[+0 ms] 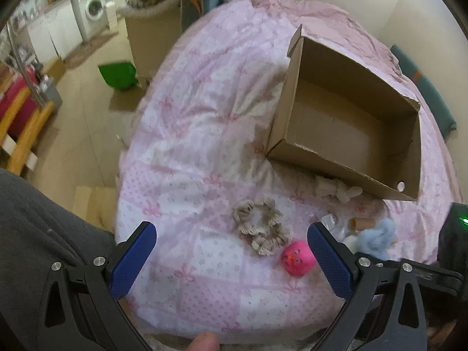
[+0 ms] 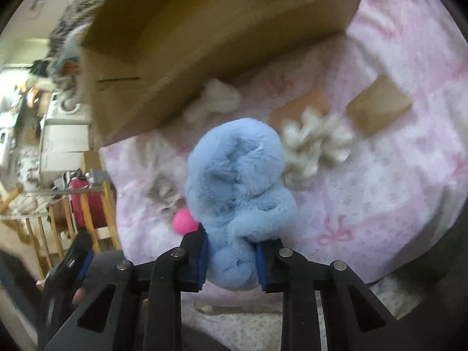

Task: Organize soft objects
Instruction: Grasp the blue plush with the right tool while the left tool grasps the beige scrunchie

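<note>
On the bed: pink patchwork quilt [image 1: 187, 134] fills most of both views

Box: open cardboard box [image 1: 351, 134] sits upper right in the left wrist view, nothing visible inside

Right gripper [image 2: 231, 259]: clamped on a fluffy blue plush [image 2: 237, 181], which is dead centre in its view, low, near the box's front wall

Left gripper [image 1: 231, 251]: spread wide, holding nothing, bottom of frame

Loose stuff: beige scrunchies [image 1: 260, 225] and a pink ball [image 1: 297, 259] sit between the left fingers, ball just beside the right one; a white fluffy piece [image 2: 316, 143] lies right of the plush
</note>
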